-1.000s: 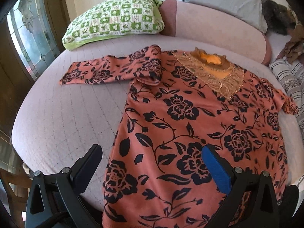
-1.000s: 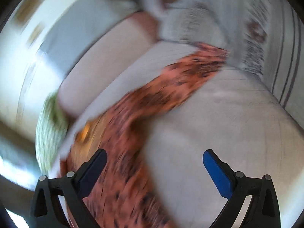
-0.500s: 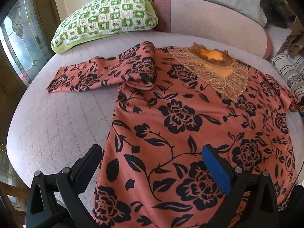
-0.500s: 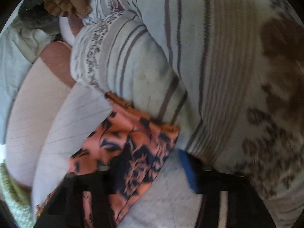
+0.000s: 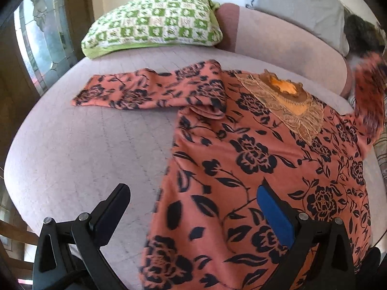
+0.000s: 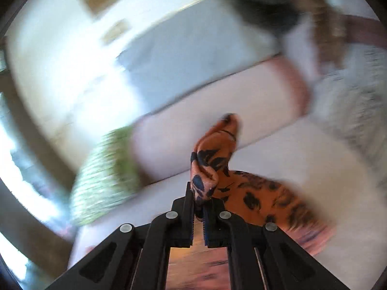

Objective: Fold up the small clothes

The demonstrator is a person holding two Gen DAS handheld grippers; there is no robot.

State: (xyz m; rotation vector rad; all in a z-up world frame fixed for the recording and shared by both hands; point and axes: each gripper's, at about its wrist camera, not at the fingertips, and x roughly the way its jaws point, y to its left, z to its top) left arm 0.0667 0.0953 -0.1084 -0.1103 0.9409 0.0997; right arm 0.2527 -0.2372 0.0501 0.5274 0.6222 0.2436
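Observation:
An orange top with black flowers (image 5: 244,159) lies flat on a pale pink bed (image 5: 92,145), its gold lace neckline (image 5: 287,101) toward the pillows. Its left sleeve (image 5: 135,91) lies stretched out to the left. My left gripper (image 5: 193,205) is open and empty, hovering over the top's lower left edge. My right gripper (image 6: 198,203) is shut on the right sleeve (image 6: 212,159) and holds it lifted off the bed; the raised sleeve also shows blurred in the left wrist view (image 5: 370,91).
A green and white checked pillow (image 5: 154,26) and a pink bolster (image 5: 278,38) lie at the head of the bed. A grey pillow (image 5: 295,7) leans behind them. Striped bedding (image 5: 381,149) lies at the right. A window (image 5: 41,43) is at the left.
My right gripper has closed on the right sleeve's end and lifted it up off the bed. My left gripper has shifted slightly, staying open.

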